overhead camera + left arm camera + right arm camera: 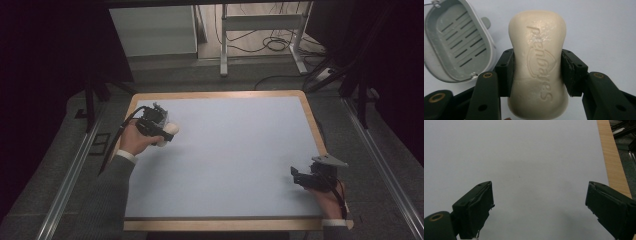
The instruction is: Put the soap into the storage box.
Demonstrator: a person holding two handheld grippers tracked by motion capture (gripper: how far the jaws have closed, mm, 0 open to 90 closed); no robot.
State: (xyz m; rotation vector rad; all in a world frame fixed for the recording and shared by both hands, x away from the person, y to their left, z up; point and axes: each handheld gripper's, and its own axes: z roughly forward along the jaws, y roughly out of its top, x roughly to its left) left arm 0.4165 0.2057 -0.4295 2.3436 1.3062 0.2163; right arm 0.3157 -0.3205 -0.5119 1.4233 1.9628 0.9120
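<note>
Left gripper (537, 72) clamping cream waisted soap bar (538, 62) across its narrow middle, long axis running forward, grey slotted soap dish (456, 42) lying just left; right gripper (539, 205) idling wide open, well apart.

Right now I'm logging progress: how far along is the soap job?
Done: the left gripper has its jaws clamped on the soap bar. In hand: the bar is held beside the open grey soap dish. Left: likely setting it in the dish, which holds nothing yet. The right gripper waits open.
</note>
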